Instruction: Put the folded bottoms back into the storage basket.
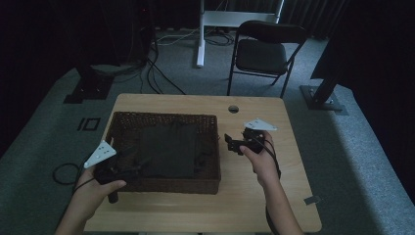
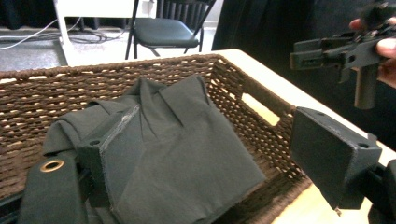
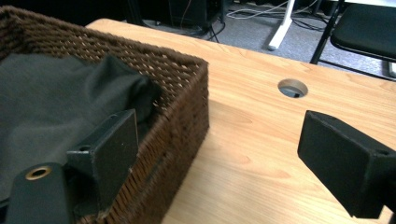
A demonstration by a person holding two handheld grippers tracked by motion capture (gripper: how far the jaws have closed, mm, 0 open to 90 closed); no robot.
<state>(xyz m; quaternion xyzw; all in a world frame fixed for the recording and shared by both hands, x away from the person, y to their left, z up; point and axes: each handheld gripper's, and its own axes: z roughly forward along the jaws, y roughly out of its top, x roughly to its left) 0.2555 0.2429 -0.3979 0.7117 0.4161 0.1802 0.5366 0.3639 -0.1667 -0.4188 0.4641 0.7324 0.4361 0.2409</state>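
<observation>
While the left gripper (image 1: 128,164) hangs over the dark cloth (image 2: 187,154) in the wicker basket (image 1: 161,119), apparently not touching it, both it and the right gripper (image 1: 231,143) have jaws wide apart, holding nothing.

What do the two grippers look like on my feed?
Both are black pistol-style tools. The left gripper and right gripper each carry a pale three-cornered plate on top, with flat black rectangular fingers and a trailing black cable. Forearms look bare.
</observation>
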